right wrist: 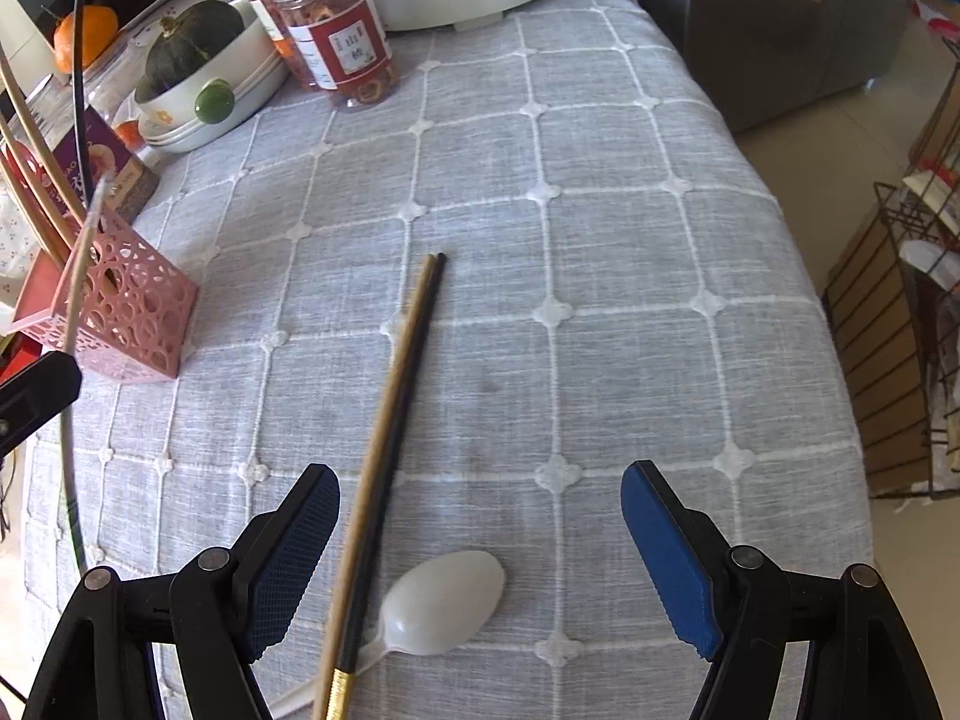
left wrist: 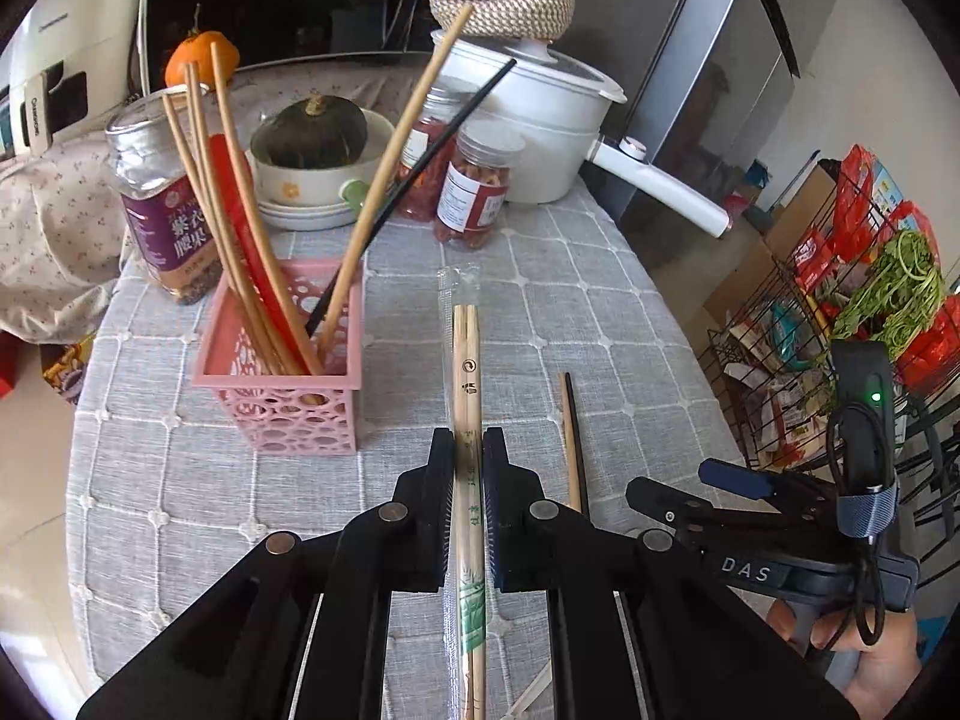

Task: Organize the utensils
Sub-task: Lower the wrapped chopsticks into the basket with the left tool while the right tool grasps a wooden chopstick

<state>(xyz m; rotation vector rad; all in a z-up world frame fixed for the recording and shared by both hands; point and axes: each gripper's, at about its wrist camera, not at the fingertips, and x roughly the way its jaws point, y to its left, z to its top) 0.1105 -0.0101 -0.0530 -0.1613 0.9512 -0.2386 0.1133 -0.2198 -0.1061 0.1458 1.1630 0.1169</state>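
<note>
Two grippers: left gripper point(left wrist: 467, 456) pinching wrapped chopsticks point(left wrist: 466, 378), aimed toward pink basket point(left wrist: 282, 372); right gripper point(right wrist: 480, 546) spread over loose chopsticks point(right wrist: 390, 420), spoon point(right wrist: 444, 603), likely next.

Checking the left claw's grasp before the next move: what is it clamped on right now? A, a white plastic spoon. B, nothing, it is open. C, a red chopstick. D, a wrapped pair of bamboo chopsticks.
D: the left claw is shut on the wrapped pair of bamboo chopsticks, while the white plastic spoon lies on the tablecloth.
</note>
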